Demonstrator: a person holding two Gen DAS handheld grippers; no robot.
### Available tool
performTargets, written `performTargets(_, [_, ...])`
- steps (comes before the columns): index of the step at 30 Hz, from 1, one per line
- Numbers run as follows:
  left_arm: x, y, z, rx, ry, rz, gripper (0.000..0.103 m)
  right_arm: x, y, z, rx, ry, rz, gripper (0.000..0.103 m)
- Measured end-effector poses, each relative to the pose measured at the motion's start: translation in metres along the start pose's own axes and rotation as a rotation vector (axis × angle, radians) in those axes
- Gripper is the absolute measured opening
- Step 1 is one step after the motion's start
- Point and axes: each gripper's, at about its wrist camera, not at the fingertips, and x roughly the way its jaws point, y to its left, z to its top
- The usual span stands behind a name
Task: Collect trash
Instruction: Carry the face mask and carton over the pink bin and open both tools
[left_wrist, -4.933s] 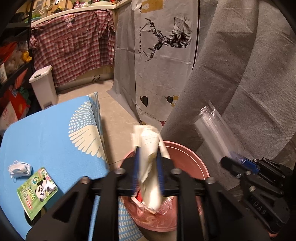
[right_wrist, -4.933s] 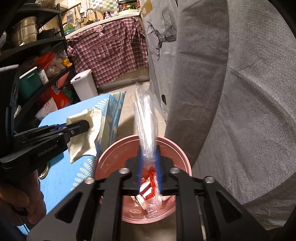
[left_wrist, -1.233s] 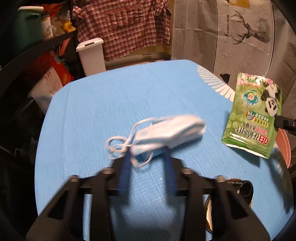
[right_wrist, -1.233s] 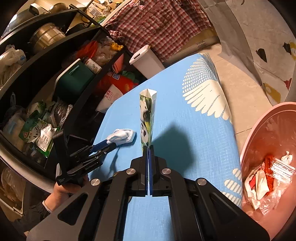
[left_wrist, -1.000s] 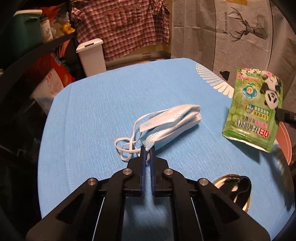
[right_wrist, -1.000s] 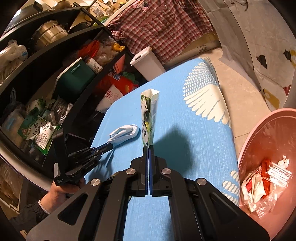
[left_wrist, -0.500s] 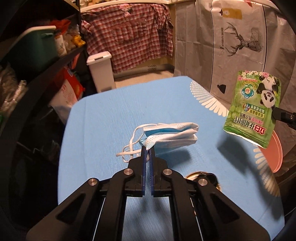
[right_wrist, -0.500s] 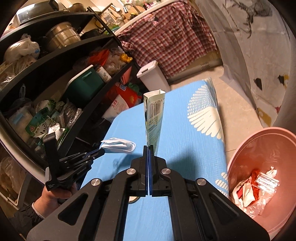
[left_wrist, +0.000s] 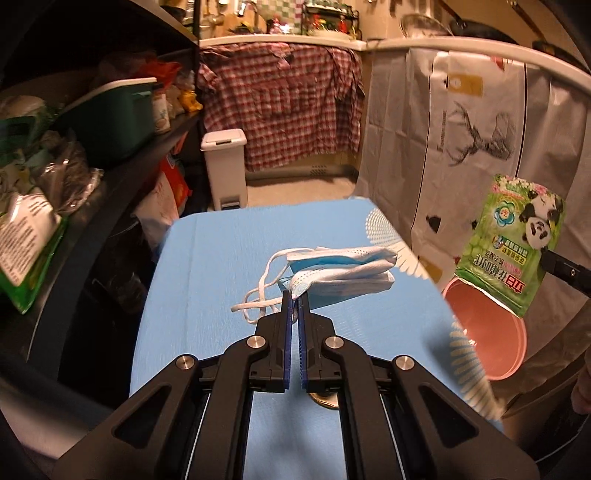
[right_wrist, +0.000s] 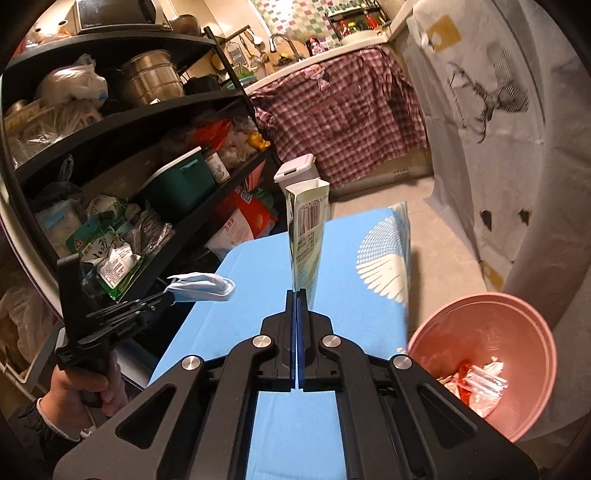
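My left gripper (left_wrist: 294, 295) is shut on the edge of a folded blue face mask (left_wrist: 343, 271), which hangs in the air above the blue table (left_wrist: 221, 266), ear loops dangling. The same mask (right_wrist: 201, 286) shows at the left of the right wrist view, with a hand (right_wrist: 79, 387) on the left gripper's handle. My right gripper (right_wrist: 296, 293) is shut on a green panda-print packet (right_wrist: 306, 240), held upright and edge-on; its printed face (left_wrist: 513, 243) appears at the right of the left wrist view. A pink bin (right_wrist: 491, 362) with wrappers inside stands on the floor at the table's right end.
Dark shelves (right_wrist: 129, 122) crammed with bags, pots and a green box line the left side. A white pedal bin (left_wrist: 225, 166) stands beyond the table, a plaid cloth (left_wrist: 288, 99) behind it. A deer-print sheet (left_wrist: 476, 140) hangs on the right. A round metal lid (left_wrist: 325, 400) lies on the table.
Both grippers have risen from the table, carrying the mask and the packet up. The mask was lying on the table a second ago and now hangs in the air.
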Motion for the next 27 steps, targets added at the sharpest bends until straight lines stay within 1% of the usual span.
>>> performTargets(6, [-0.024,-0.015,-0.001,-0.031,-0.026,0.000,0.003,-0.038,-0.008,0.011,-0.057,-0.045,-0.037,0.000])
performTargets(12, [-0.039,-0.033,0.000,-0.012,-0.046,-0.006,0.003,-0.063,-0.029,0.017,-0.092,-0.085,-0.086,0.000])
performTargets(18, [-0.042,-0.046,0.000,0.006,-0.053,-0.018,0.003,-0.067,-0.053,0.011,-0.073,-0.106,-0.137,0.000])
performTargets(24, [-0.038,-0.059,-0.001,0.029,-0.050,-0.030,0.003,-0.068,-0.071,0.003,-0.068,-0.102,-0.189,0.000])
performTargets(27, [-0.033,-0.067,0.002,0.033,-0.044,-0.042,0.003,-0.068,-0.079,0.002,-0.050,-0.100,-0.201,0.000])
